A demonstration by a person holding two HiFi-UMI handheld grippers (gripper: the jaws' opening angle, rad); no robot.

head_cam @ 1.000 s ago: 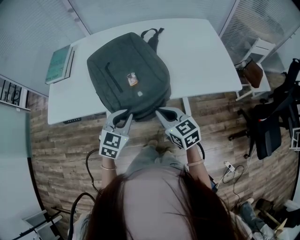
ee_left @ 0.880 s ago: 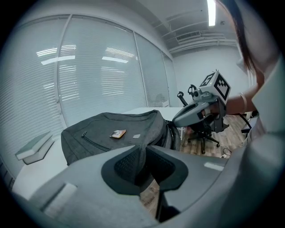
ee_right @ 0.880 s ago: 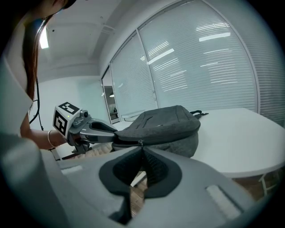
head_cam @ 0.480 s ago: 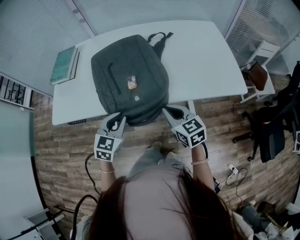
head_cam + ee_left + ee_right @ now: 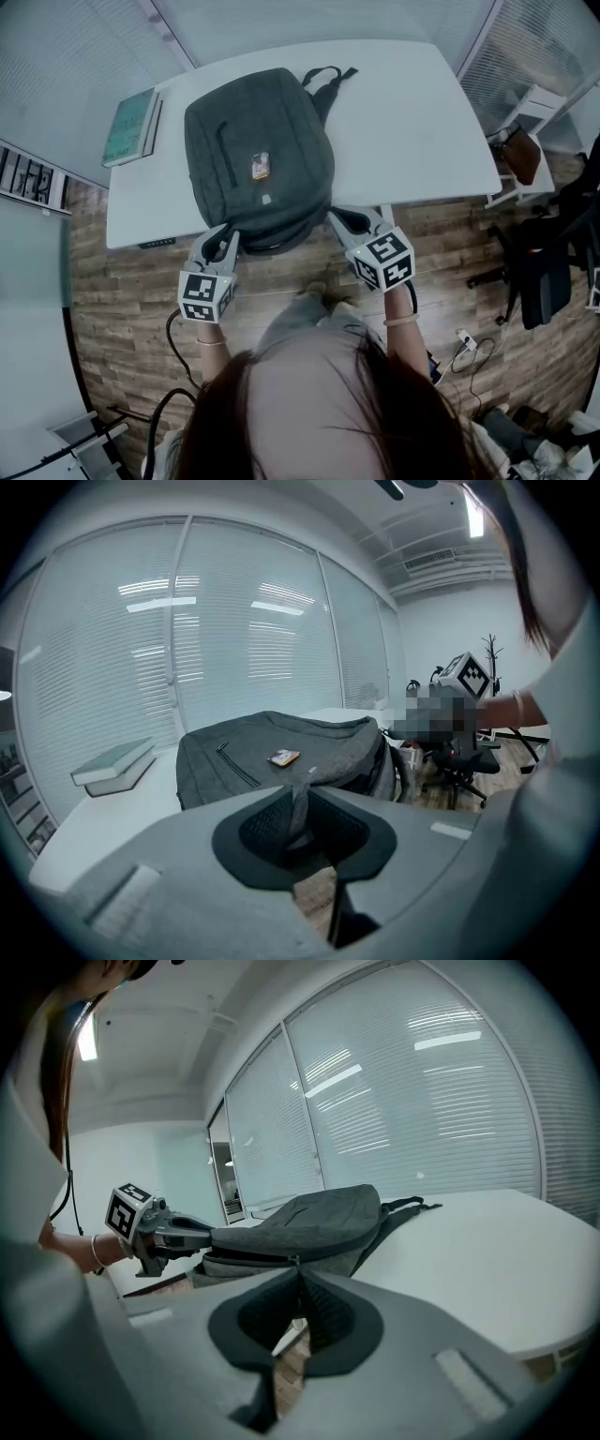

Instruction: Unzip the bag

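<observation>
A dark grey backpack [image 5: 258, 159] lies flat on the white table [image 5: 412, 112], its bottom end hanging over the near edge. My left gripper [image 5: 223, 242] is at the near left corner of the backpack [image 5: 281, 752]; this left gripper [image 5: 298, 797] is shut on a grey fabric zip pull [image 5: 300, 803] that runs down between its jaws. My right gripper [image 5: 339, 220] is at the near right corner. In its own view the right gripper [image 5: 298, 1274] is shut on the backpack's edge [image 5: 298, 1262] at the zip line. The seam gapes open towards the left gripper [image 5: 202, 1232].
A green book [image 5: 131, 127] lies at the table's left end. A black office chair [image 5: 539, 262] and a white side table [image 5: 520, 141] with a brown bag stand to the right. Cables trail over the wooden floor [image 5: 122, 281].
My left gripper has moved left along the backpack's near edge with the pull in it. The right gripper has stayed at the right corner.
</observation>
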